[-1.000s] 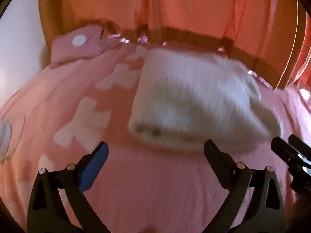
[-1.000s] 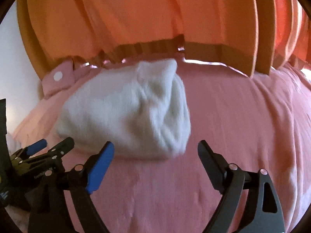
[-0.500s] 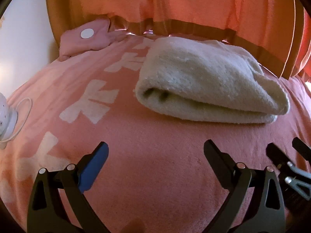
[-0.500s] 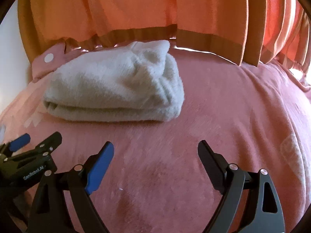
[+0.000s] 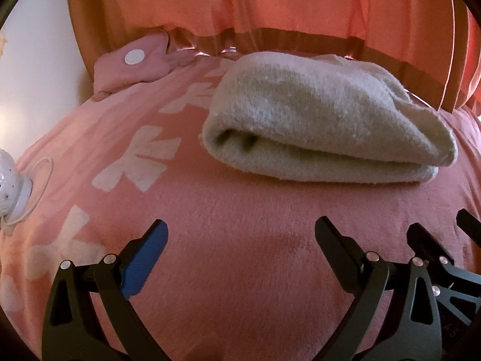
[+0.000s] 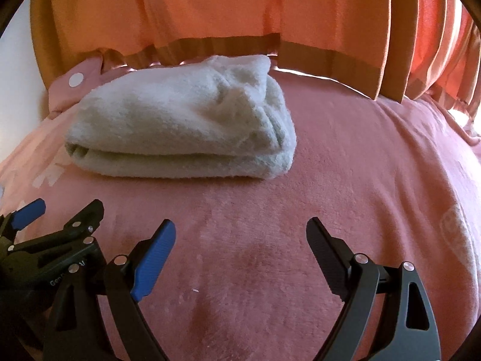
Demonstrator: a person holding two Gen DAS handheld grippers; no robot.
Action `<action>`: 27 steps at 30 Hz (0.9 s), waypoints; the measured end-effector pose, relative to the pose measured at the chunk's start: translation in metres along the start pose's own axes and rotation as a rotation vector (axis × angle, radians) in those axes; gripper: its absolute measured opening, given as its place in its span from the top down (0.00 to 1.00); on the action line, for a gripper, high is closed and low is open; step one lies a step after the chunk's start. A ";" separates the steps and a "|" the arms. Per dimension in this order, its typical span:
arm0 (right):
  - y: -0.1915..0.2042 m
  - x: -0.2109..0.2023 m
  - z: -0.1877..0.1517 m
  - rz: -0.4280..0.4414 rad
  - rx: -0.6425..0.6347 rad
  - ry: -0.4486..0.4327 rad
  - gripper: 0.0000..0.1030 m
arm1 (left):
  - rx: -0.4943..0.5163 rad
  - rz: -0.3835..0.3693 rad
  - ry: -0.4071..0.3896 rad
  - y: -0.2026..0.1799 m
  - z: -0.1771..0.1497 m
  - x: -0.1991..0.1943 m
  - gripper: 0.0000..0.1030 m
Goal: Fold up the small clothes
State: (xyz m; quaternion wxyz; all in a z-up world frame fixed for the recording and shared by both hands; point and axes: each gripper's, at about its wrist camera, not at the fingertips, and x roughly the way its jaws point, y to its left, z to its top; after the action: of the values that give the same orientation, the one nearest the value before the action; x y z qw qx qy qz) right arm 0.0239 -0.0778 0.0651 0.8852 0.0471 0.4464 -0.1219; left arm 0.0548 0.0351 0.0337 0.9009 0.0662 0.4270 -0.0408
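Observation:
A white fleecy garment (image 5: 324,120) lies folded into a thick bundle on the pink blanket (image 5: 255,207), near the far edge under the curtain. My left gripper (image 5: 240,225) hovers open over bare blanket, well short of the bundle, with nothing between its fingers. The right wrist view shows the same bundle (image 6: 180,126) at upper left. My right gripper (image 6: 240,224) is also open and empty over the blanket (image 6: 360,180). The two grippers sit side by side: the left gripper (image 6: 67,206) shows at the lower left of the right wrist view.
An orange curtain (image 5: 270,6) hangs right behind the bundle. A pink cushion with a white dot (image 5: 132,66) lies at the back left. A white round object with a cord (image 5: 9,183) sits at the blanket's left edge, next to a white wall (image 5: 36,69).
Both grippers have drawn back from the folded garment and sunk a little; it now lies farther off and sharp instead of close and blurred. Both stay open.

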 end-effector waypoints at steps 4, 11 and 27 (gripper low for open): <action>0.002 0.001 -0.001 -0.023 -0.016 -0.006 0.16 | 0.007 0.013 0.005 -0.001 -0.001 0.003 0.07; 0.004 0.000 -0.002 -0.014 -0.003 -0.009 0.16 | 0.001 0.021 0.014 0.001 0.000 0.006 0.07; 0.002 0.001 -0.004 0.004 0.025 -0.006 0.16 | -0.009 0.014 0.019 0.002 -0.001 0.006 0.08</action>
State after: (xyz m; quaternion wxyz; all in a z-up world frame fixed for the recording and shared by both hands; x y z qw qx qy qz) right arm 0.0222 -0.0754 0.0618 0.8862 0.0585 0.4420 -0.1258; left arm 0.0582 0.0373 0.0283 0.8973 0.0656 0.4354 -0.0320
